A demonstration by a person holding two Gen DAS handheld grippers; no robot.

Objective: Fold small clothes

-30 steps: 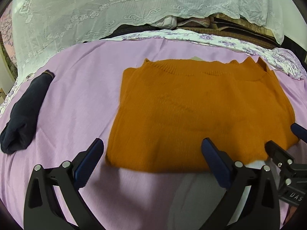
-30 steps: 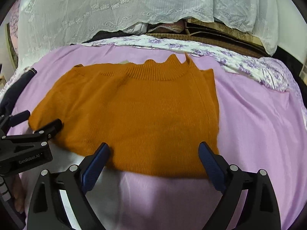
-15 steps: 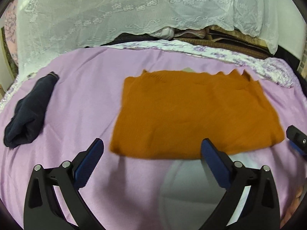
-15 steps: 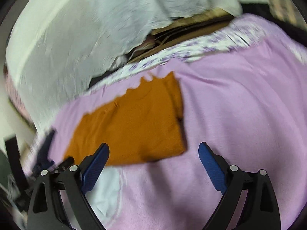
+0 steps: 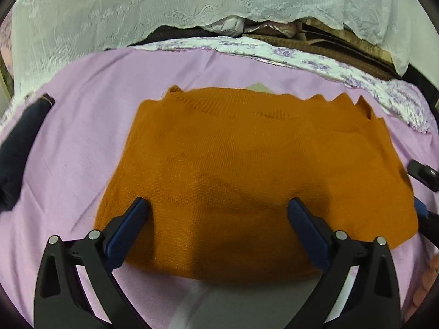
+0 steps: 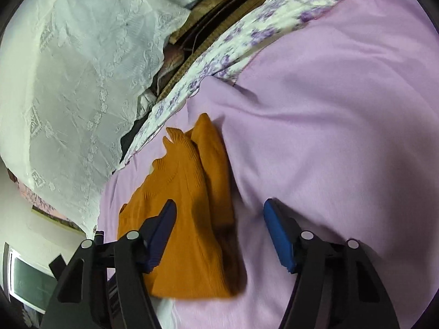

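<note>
A folded orange knit sweater [image 5: 255,170] lies flat on the lilac bedsheet [image 5: 90,126], collar at the far side. My left gripper [image 5: 218,208] is open, its blue-padded fingers over the sweater's near edge. In the right wrist view the sweater [image 6: 192,219] appears at lower left, seen from its right side. My right gripper [image 6: 219,213] is open and straddles the sweater's right edge, one finger over the sweater, the other over the sheet. The right gripper's tip also shows at the left wrist view's right edge [image 5: 424,175].
A dark navy rolled garment [image 5: 19,139] lies on the sheet at the left. A white lace cover [image 5: 170,8] hangs behind the bed over stacked items. A floral cloth [image 5: 315,60] borders the far edge. A white patch [image 5: 247,301] lies near me.
My left gripper has moved forward, its fingers now over the sweater's near edge. My right gripper has swung to the sweater's right side and tilted. Both stay open.
</note>
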